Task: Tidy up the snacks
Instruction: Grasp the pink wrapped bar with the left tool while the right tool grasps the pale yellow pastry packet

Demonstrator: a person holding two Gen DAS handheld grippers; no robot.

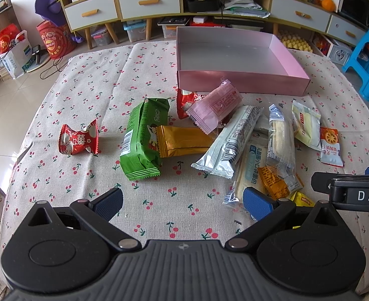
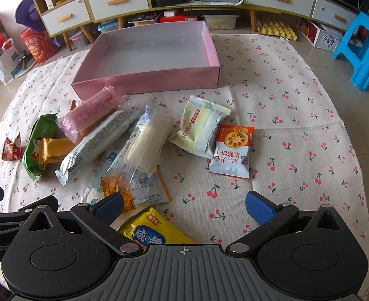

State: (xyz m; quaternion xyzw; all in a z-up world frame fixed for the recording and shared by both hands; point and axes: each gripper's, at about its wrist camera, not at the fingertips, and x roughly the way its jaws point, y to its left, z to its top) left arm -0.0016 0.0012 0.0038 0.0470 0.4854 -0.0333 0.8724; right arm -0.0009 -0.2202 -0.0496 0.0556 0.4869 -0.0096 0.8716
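Yellow packet point(image 2: 156, 228) lies nearest, just below the right gripper point(image 2: 184, 207), fingers spread wide, holding nothing. Left gripper point(image 1: 183, 204) likewise open and empty above the desk point(image 1: 84, 95). Pink box point(image 1: 234, 57) empty: nothing sorted yet, all snacks left. Count, roughly: two red candies point(image 1: 79, 139), one green pack point(image 1: 141, 138), about nine other packets heaped before the box.

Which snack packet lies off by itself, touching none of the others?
The small red candy packet, at the far left of the spread. It sits alone on the cherry-print cloth, with bare cloth between it and the green packet, while the rest overlap or crowd together.
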